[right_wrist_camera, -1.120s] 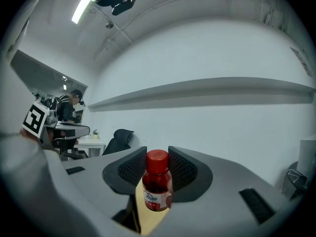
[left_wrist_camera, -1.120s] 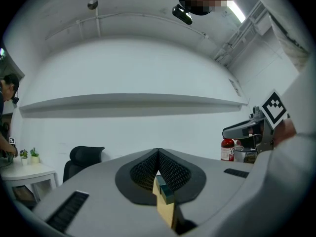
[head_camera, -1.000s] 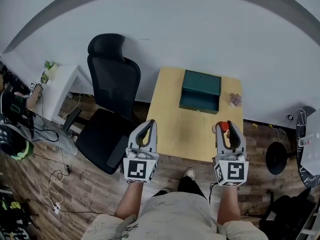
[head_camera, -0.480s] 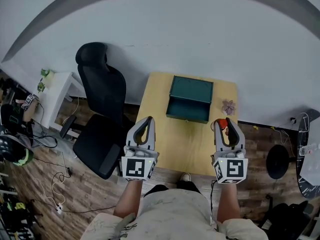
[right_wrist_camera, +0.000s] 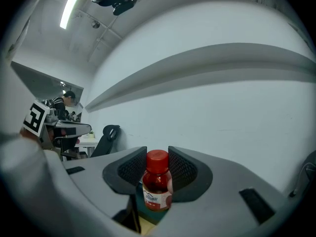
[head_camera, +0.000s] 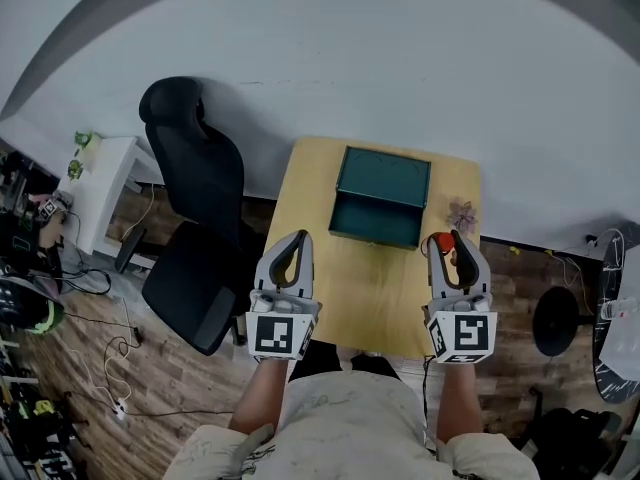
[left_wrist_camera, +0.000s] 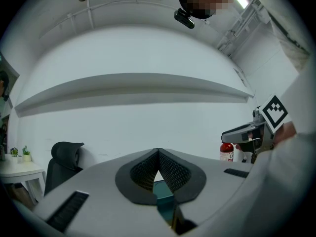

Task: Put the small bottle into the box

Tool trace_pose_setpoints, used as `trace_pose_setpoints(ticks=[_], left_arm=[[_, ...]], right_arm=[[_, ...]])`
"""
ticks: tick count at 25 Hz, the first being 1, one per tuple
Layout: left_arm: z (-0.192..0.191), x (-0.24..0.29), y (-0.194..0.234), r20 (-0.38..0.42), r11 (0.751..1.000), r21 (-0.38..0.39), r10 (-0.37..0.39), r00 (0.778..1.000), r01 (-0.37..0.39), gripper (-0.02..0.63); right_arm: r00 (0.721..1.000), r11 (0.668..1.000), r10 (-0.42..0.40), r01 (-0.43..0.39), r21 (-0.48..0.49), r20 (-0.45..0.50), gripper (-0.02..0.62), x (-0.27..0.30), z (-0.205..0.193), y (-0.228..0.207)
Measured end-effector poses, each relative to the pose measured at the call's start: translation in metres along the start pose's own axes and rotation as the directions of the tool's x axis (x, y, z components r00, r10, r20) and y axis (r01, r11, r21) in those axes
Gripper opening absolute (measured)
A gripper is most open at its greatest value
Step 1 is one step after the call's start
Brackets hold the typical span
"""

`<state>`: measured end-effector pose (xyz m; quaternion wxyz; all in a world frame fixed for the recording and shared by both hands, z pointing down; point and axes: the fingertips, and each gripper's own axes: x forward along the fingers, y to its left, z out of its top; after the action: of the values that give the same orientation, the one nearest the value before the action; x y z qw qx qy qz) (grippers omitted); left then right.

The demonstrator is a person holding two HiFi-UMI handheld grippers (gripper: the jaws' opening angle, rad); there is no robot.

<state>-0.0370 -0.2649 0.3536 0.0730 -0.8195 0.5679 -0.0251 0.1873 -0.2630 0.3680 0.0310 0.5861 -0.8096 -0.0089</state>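
Right gripper (head_camera: 457, 240) and left gripper (head_camera: 294, 240) have advanced over the table's (head_camera: 350, 288) near edge toward the green box (head_camera: 385, 178). Right gripper clamps the small bottle (right_wrist_camera: 157, 181) mid-body; left gripper is closed, empty. I judge the bottle light, rigid, slick.

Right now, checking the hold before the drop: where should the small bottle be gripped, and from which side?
Across its round body below the red cap, coming in level from the side, as the right gripper holds it. The small bottle stands upright, so this likely leaves its base free to enter the box.
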Motion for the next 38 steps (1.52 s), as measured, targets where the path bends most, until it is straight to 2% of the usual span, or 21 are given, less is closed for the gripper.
trace_pose_setpoints(ticks=[8,12,19,27,38], left_arm=[[-0.023,0.024,0.02,-0.028,0.999,-0.026,-0.028,0.999,0.028,0.006],[-0.041,0.029,0.031,-0.095,0.999,-0.036,-0.038,0.995,0.035,0.006],[-0.073,0.041,0.05,-0.147,0.997,-0.073,-0.047,0.988,0.037,0.006],[-0.114,0.047,0.064,-0.212,0.992,-0.113,-0.073,0.975,0.05,0.006],[-0.167,0.034,0.083,-0.303,0.987,-0.158,-0.082,0.949,0.034,0.006]], right_arm=[[0.998,1.0,-0.01,0.01,0.001,-0.056,0.146,0.033,-0.017,0.011],[0.997,1.0,0.005,-0.005,0.002,-0.083,0.146,0.055,-0.027,0.022],[0.989,0.999,0.035,-0.033,0.013,-0.141,0.147,0.093,-0.051,0.042],[0.972,0.997,0.071,-0.066,0.033,-0.222,0.147,0.132,-0.093,0.068],[0.944,0.997,0.073,-0.064,0.039,-0.323,0.146,0.171,-0.146,0.085]])
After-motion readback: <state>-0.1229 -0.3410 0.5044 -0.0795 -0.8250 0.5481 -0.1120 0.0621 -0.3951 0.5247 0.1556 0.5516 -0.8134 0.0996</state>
